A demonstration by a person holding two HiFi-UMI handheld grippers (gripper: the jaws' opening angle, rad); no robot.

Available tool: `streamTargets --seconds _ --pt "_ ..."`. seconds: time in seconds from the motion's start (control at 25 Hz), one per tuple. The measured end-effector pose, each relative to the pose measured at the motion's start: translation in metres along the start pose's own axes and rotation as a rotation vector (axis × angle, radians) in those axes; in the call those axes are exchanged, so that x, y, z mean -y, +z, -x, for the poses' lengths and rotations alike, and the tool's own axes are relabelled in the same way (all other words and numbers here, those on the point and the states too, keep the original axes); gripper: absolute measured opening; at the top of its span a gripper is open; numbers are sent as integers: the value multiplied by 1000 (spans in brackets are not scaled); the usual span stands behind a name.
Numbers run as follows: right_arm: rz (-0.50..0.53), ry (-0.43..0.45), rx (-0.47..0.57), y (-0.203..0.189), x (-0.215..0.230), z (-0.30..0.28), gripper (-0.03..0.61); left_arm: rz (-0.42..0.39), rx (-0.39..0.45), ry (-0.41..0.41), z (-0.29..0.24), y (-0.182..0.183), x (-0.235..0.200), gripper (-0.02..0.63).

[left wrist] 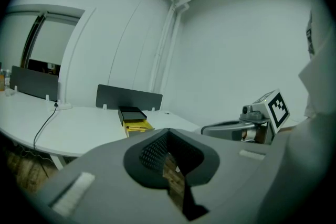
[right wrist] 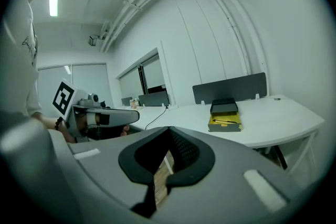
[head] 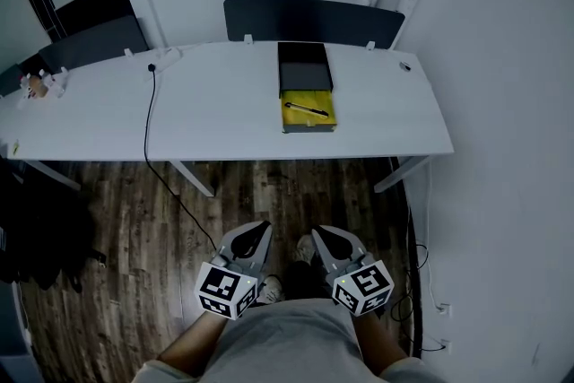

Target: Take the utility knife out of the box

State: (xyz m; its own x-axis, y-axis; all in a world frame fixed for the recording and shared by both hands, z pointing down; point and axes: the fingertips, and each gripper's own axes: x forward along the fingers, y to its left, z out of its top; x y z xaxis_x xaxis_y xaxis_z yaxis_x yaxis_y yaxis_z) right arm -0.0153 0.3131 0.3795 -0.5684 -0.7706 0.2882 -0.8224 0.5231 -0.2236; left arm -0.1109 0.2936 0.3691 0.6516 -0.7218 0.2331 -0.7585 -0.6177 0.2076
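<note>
- I am holding both tools low in front of my body, well back from the table [head: 224, 112]. The left gripper [head: 254, 238] and the right gripper [head: 327, 239] are each keeping their jaws pressed together, with nothing between them.
- The utility knife [head: 307, 109] is lying slantwise in the yellow tray of the open box [head: 310, 127], which is sitting on the right half of the table, near its front edge.
- I am expecting the knife to be light, stiff and slim, with smooth sides that could slip or pivot if pinched at one end. From here I cannot tell which end carries the blade.
- I am planning to take it across the middle of its body, with the jaws spanning its narrow width.
- The box is looking like light card to me, so it may slide or lift along with the knife. My other tool could be steadying a side wall.
- The tray walls are standing close round the knife, so I am favouring an approach from above rather than from the side.
- The tabletop round the box is lying bare, and the cable [head: 149, 117] is running well off to the left. A dark partition [head: 309, 21] is standing behind the box, and the wall [head: 502, 103] is closing in on the right.
</note>
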Motion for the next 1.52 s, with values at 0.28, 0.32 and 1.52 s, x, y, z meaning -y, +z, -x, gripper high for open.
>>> streamTargets --seconds 0.28,0.32,1.52 --pt "15 12 -2 7 18 -22 14 7 5 -2 -24 6 -14 0" --pt "15 14 -2 8 23 -26 14 5 6 -3 -30 7 -16 0" --pt "64 175 -48 112 247 -194 14 24 -7 108 -294 92 -110 0"
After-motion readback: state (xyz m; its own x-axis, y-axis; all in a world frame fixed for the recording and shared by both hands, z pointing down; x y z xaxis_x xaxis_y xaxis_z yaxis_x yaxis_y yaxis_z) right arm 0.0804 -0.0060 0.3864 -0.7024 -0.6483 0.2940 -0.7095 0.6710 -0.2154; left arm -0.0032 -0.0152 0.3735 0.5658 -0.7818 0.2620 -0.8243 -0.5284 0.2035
